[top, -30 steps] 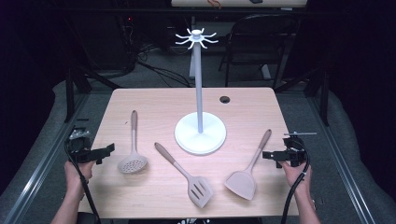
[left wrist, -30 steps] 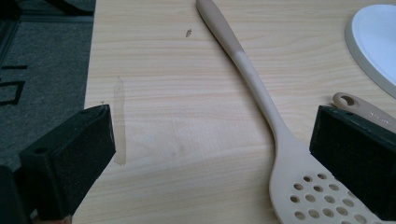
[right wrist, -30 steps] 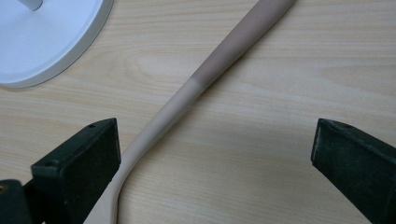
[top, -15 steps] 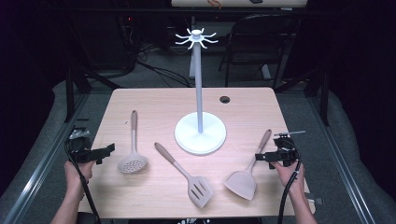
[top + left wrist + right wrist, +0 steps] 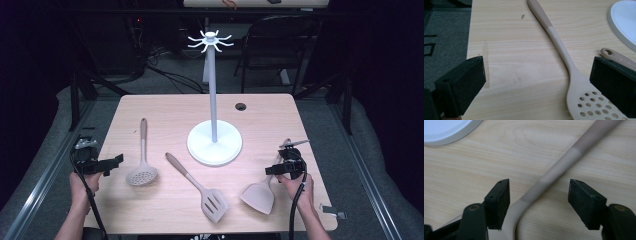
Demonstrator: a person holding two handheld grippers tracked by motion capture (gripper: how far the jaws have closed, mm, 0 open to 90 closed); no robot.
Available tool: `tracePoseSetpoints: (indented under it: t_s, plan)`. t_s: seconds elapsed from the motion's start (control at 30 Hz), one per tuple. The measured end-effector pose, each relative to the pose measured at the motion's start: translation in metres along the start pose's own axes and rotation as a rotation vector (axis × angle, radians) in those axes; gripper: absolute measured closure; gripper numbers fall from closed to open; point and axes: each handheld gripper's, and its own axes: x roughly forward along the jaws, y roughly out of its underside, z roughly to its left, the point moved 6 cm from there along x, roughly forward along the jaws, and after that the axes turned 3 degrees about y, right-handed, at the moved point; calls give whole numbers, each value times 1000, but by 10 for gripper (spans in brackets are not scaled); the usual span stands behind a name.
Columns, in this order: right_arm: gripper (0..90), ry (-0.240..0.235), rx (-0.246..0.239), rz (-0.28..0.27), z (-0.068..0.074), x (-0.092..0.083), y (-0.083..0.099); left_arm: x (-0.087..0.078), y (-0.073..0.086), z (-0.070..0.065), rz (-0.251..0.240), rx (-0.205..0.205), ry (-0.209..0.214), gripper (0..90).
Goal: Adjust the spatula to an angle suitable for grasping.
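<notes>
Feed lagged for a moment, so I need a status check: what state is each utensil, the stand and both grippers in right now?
Left gripper: open, holding nothing, beside the skimmer.
Right gripper: open, jaws either side of the solid spatula's neck.
Skimmer: flat on the table.
Slotted spatula: flat on the table.
Solid spatula: flat on the table, not gripped.
Stand: upright, hooks bare.

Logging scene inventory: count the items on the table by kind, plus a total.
Skimmer, perforated: 1
Slotted turner: 1
Solid spatula: 1
White hook stand: 1
Total: 4
</notes>
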Motion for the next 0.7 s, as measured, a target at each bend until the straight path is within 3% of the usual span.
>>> tracePoseSetpoints:
  t_s: [0.27,0.7]
  plan:
    - [496,32,-13,67,7,12,5,1,1,-1,13,6,-1,3]
    - [576,12,-44,57,15,16,3,1,1,-1,19,1,0,6]
